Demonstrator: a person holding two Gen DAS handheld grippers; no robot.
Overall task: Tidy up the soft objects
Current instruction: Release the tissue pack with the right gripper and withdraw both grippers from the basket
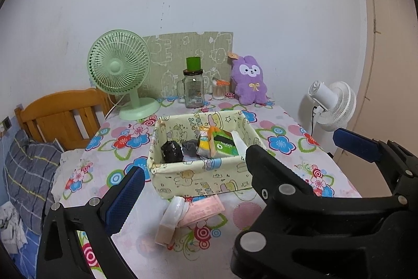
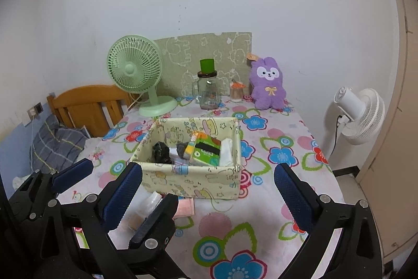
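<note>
A cream cartoon-print fabric basket (image 1: 198, 179) (image 2: 193, 182) sits mid-table. It holds a black lump (image 1: 171, 152), a grey item, a yellow pack and a green tissue pack (image 1: 224, 145). In front of it lie a white round pack (image 1: 175, 208), a pink packet (image 1: 203, 211) and a beige block (image 1: 164, 233). A purple plush rabbit (image 1: 249, 81) (image 2: 267, 84) stands at the back right. My left gripper (image 1: 206, 182) is open and empty near the front items. My right gripper (image 2: 209, 174) is open and empty before the basket. It crosses the left wrist view and hides my left gripper's right finger.
At the back stand a green desk fan (image 1: 120, 69), a glass jar (image 1: 193, 90) topped by a green cup, and a cotton swab tub (image 1: 218, 92). A white floor fan (image 2: 358, 111) is off the table's right edge. A wooden headboard (image 1: 62, 114) and a plaid pillow are at left.
</note>
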